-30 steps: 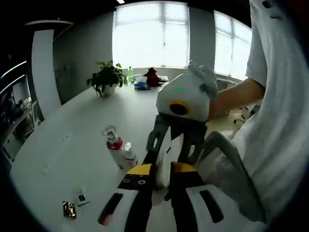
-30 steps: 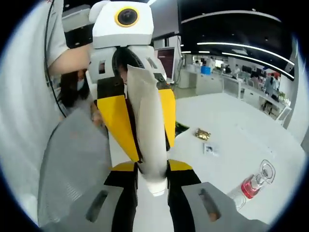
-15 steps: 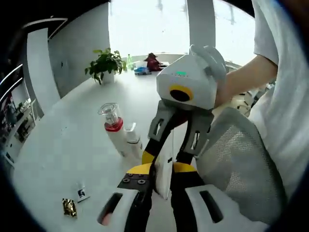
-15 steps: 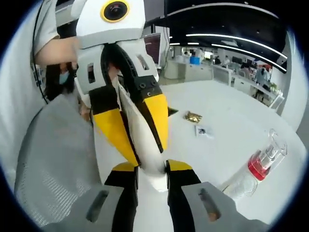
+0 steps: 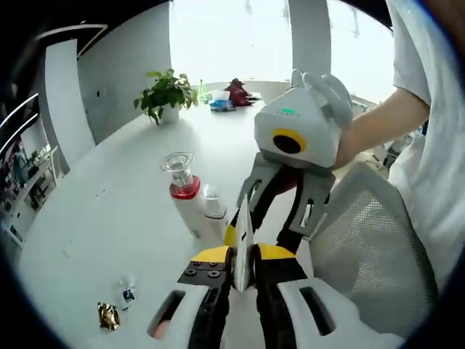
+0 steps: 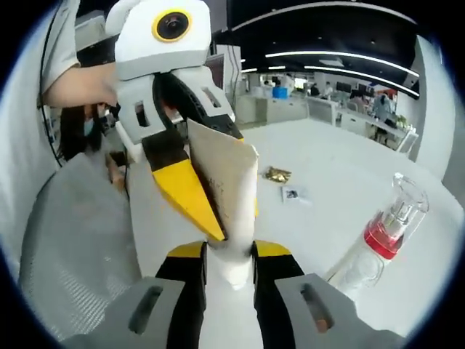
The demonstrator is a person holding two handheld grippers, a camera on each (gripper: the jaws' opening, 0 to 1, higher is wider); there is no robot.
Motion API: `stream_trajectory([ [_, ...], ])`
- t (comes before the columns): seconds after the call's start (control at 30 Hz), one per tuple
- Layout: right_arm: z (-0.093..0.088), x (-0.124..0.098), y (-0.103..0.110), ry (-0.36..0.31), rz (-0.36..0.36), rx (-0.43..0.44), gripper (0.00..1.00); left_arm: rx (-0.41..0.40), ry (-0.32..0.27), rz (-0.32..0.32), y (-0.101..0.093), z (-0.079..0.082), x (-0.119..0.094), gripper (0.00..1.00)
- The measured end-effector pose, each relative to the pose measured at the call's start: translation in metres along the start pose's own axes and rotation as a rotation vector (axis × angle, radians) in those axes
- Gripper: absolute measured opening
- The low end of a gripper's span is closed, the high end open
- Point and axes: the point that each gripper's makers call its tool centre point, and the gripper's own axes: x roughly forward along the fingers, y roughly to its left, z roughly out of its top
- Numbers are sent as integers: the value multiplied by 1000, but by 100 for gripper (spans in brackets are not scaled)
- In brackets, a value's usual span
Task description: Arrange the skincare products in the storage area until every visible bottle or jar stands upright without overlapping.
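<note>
Nearest in both views is a white tube [image 6: 231,211], held between the two grippers above the counter [image 5: 109,225]. In the right gripper view the right gripper [image 6: 229,256] is clenched on the tube's narrow cap end, and the tube's flat crimped end rises away from it into the left gripper [image 6: 200,211], whose yellow fingers [image 6: 182,193] press its flat faces. In the left gripper view the left gripper [image 5: 243,256] shows the same thing edge-on: the tube [image 5: 243,240] is a thin white blade pinched between its fingers, with the right gripper [image 5: 280,218] just beyond, facing back.

So the tube's long axis runs from one gripper to the other, cap toward the right, crimp toward the left. To stand it upright, I judge the cap end must go down to the counter, which makes the right gripper the one to guide it while the left lets go.

Just beyond, a clear bottle with a red collar [image 5: 183,190] and a smaller white bottle [image 5: 213,211] stand upright, close beside each other; the red-collared bottle [image 6: 381,236] also appears at the right gripper's right. The tube should land near them without touching. A grey mesh chair back [image 5: 363,247] sits close to the person's side. Farther off lie a gold wrapper [image 5: 108,315] and a small packet [image 5: 128,294], then a potted plant [image 5: 167,94] near the window.
</note>
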Motion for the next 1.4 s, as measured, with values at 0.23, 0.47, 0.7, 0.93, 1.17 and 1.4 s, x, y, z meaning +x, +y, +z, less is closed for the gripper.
stream_trajectory([
  [0.23, -5, -7, -9, 11, -73, 83, 26, 31, -8, 4, 12, 7, 5, 14],
  [0.47, -13, -19, -6, 16, -113, 145, 28, 63, -15, 20, 27, 16, 15, 14],
  [0.7, -25, -21, -3, 26, -125, 180, 26, 70, -45, 32, 48, 26, 26, 14],
  [0.93, -29, -25, -3, -7, -140, 236, 26, 62, -69, 39, 61, 33, 33, 13],
  [1.17, -33, -25, -2, -2, -142, 247, 28, 81, -74, 49, 68, 40, 40, 13],
  [1.4, -37, -23, 1, 7, -135, 245, 29, 55, -105, 55, 71, 44, 43, 13],
])
